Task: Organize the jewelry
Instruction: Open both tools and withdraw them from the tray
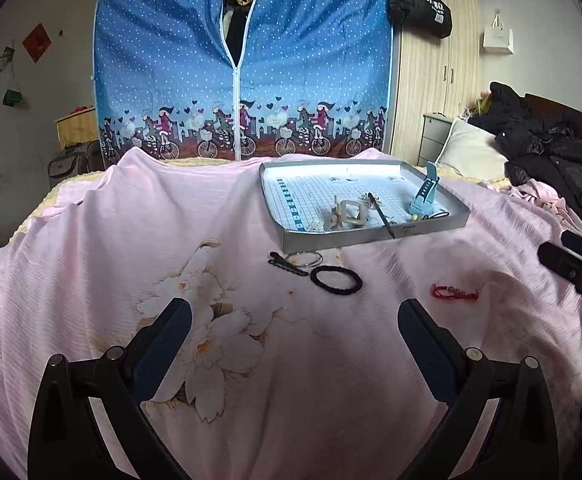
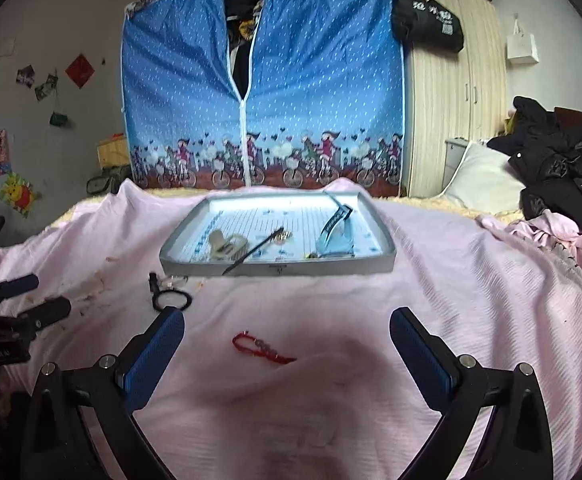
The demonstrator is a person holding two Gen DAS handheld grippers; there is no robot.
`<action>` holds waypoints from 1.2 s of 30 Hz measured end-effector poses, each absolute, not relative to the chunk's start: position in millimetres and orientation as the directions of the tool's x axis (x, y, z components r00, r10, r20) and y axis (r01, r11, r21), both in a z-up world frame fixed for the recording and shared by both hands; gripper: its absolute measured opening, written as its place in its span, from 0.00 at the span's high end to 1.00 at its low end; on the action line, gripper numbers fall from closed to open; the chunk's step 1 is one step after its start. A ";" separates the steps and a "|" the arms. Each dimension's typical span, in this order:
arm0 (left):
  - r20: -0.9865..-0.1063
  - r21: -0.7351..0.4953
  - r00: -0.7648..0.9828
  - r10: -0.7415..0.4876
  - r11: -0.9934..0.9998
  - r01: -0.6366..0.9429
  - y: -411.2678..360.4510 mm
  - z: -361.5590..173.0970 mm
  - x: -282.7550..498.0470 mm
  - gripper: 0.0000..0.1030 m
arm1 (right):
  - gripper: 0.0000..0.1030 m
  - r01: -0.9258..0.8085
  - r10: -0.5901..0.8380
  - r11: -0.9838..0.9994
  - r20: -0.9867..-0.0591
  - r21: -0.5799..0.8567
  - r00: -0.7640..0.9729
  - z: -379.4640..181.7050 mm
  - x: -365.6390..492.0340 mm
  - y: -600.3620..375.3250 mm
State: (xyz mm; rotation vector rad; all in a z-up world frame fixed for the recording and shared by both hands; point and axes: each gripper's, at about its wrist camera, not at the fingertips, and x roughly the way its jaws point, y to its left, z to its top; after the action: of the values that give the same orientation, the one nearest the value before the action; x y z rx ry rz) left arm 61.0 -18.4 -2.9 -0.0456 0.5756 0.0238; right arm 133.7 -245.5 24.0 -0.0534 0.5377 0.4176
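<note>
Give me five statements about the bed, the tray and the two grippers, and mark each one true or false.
1. The red bracelet lies inside the tray. False: it lies on the pink bedsheet, in front of the tray.
2. The left gripper is open and holds nothing. True.
3. The black hair tie rests on the sheet, outside the tray. True.
4. The right gripper is shut on the bracelet. False: its jaws stand wide apart and empty, with the bracelet on the sheet ahead of them.
5. A light blue watch sits in the tray. True.
</note>
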 end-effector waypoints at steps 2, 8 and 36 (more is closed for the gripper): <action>-0.562 -0.051 0.827 -0.003 0.998 -0.030 -17.9 -4.8 62.4 0.02 | 0.00 -0.403 0.356 0.915 -0.535 0.031 0.766 16.4 133.9 -239.0; -0.627 -0.083 0.779 -0.012 0.995 -0.052 -13.1 -13.8 69.7 0.02 | 0.00 -0.398 0.321 0.917 -0.597 0.003 0.735 -0.3 139.6 -229.5; -0.720 -0.205 0.689 -0.086 0.975 -0.092 3.7 -22.9 110.8 0.02 | 0.00 -0.543 0.339 0.840 -0.761 -0.021 0.553 -46.9 191.4 -208.4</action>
State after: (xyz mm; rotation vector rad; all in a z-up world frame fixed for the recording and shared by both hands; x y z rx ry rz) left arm 110.8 3.7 -22.9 -0.2326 0.8133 0.0031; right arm 191.4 -208.4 -46.9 -0.2671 0.8344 0.5282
